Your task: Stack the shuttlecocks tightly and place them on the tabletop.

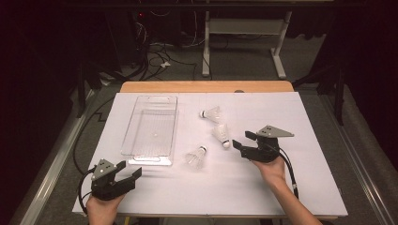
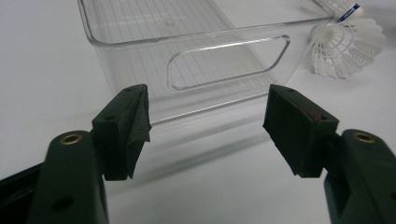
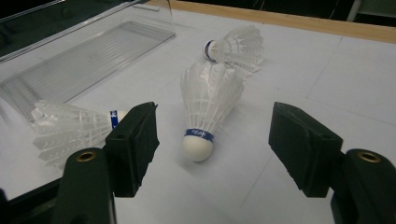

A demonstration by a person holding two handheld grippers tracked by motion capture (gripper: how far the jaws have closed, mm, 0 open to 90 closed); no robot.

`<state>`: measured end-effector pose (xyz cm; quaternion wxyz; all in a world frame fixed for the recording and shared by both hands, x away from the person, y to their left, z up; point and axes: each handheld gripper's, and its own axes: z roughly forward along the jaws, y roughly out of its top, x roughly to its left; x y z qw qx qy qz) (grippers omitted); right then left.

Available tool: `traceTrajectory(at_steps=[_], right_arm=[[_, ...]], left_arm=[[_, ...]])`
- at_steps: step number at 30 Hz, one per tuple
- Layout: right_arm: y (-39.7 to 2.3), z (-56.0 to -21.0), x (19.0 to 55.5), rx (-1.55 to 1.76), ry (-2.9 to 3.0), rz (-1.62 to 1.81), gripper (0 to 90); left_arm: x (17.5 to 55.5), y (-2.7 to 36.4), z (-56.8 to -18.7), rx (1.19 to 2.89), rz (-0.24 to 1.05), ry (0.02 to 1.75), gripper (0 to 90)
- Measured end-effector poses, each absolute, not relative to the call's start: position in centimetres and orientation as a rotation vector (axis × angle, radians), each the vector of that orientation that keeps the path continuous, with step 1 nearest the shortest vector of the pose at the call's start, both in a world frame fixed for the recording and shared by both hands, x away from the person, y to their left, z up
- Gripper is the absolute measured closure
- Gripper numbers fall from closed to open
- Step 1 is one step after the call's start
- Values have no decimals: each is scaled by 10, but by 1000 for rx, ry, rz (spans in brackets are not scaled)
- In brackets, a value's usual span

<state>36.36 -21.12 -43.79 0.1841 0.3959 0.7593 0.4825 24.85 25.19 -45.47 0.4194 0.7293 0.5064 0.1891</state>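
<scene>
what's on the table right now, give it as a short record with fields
surface: white table
container: clear plastic bin, empty, left of middle
shuttlecocks: three, all lying on the table outside the bin
nearest shuttlecock: middle shuttlecock, cork end toward the right gripper, not between its pads
others: far shuttlecock; near shuttlecock
right gripper: open, holds nothing
left gripper: left gripper, open, holds nothing, faces the bin's handle end

White feathered shuttlecock [image 3: 205, 112], blue-banded cork, lying on white table
</scene>
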Motion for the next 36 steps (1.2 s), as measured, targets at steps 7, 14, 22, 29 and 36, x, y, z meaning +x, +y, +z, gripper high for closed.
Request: traceTrajectory(at_steps=[7,14,22,29,36], right_arm=[[-206,-433,372,1134,2159,1348,365],[-202,-428,382,1149,2204,1323,390],[-196,-420,400,1170,2247,1288,415],[-186,-415,414,1173,2285,1262,437],[-172,-409,426,1153,2355,1205,464]], left_arm=[[248,251,-455,1832,472,1265,326],[249,250,-455,1838,477,1260,330],[249,250,-455,1839,480,1260,329],[250,250,-455,1842,476,1258,328],[249,250,-455,1843,477,1253,328]])
